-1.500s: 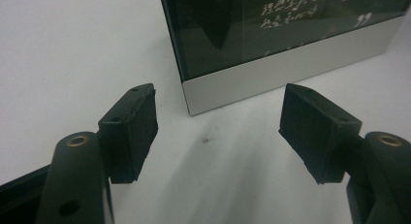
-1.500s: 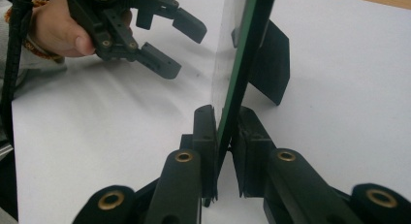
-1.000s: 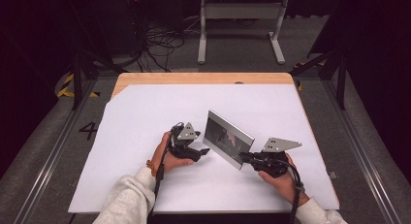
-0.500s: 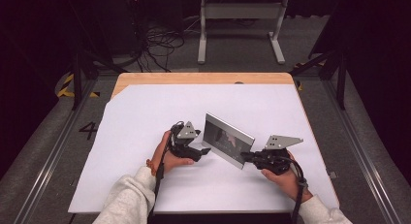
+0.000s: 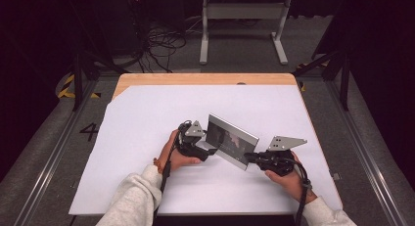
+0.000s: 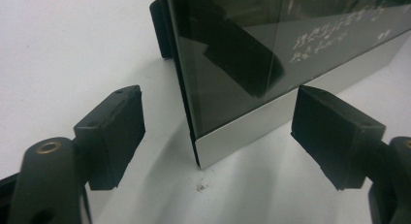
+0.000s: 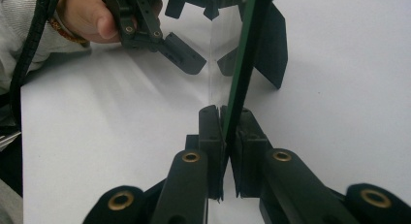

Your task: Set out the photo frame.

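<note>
A glass-fronted picture frame [image 5: 231, 140] with a silver border stands upright and slanted on the white table sheet [image 5: 147, 118]. My right gripper [image 5: 248, 158] is shut on its right lower edge. In the right gripper view the pads [image 7: 211, 132] pinch the thin frame edge [image 7: 247, 54], and the frame's black back stand [image 7: 271, 40] rests on the sheet. My left gripper [image 5: 208, 151] is open at the frame's left lower corner. Its jaws have just been opening. The corner [image 6: 213, 146] stands between its pads [image 6: 116, 132] without touching either.
The wooden table top [image 5: 205, 79] shows along the far edge of the sheet. Beyond it on the floor are a grey metal stand [image 5: 242, 20] and loose cables [image 5: 161, 40]. Metal rails [image 5: 49, 157] run along both sides of the table.
</note>
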A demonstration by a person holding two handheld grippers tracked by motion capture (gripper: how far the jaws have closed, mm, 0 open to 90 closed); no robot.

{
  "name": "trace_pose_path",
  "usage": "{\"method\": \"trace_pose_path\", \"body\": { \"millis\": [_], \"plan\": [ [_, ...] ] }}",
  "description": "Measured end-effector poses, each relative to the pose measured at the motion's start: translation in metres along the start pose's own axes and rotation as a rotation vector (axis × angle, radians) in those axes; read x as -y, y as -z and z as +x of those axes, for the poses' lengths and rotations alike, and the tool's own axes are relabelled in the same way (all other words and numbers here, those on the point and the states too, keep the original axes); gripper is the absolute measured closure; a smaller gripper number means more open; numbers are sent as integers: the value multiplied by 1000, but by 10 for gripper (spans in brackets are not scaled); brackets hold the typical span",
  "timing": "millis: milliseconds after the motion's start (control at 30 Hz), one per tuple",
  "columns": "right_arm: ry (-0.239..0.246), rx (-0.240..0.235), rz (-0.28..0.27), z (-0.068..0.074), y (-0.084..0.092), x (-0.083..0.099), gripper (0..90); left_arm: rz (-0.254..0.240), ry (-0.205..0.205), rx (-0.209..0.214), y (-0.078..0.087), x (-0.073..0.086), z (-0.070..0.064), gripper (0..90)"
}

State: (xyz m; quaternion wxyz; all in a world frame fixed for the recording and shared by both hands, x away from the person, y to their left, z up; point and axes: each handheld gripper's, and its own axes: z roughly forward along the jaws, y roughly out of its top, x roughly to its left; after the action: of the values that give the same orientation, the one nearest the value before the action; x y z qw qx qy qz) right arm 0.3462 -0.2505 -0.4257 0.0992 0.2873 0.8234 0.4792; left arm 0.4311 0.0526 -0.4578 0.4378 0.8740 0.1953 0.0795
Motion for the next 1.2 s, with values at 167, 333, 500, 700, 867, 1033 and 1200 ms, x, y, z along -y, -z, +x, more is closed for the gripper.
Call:
{"method": "trace_pose_path", "body": {
  "millis": [167,333,500,700,867,1033,1200],
  "plan": [
    [4,8,1,0,0,0,833,3,-31,34,-1,-2,-4,240],
    [11,20,2,1,0,0,830,0,-53,49,1,-5,-9,284],
    [15,28,4,2,0,-1,824,1,-46,49,3,-4,-8,326],
    [15,43,7,1,0,-1,807,20,-58,39,9,-3,-9,416],
    [25,64,14,2,0,-1,794,35,-71,25,15,0,-14,477],
    [39,76,19,5,-1,-1,779,46,-75,39,21,3,-15,510],
    [53,96,48,6,-2,0,745,60,-94,32,26,5,-20,523]
  ]
}}
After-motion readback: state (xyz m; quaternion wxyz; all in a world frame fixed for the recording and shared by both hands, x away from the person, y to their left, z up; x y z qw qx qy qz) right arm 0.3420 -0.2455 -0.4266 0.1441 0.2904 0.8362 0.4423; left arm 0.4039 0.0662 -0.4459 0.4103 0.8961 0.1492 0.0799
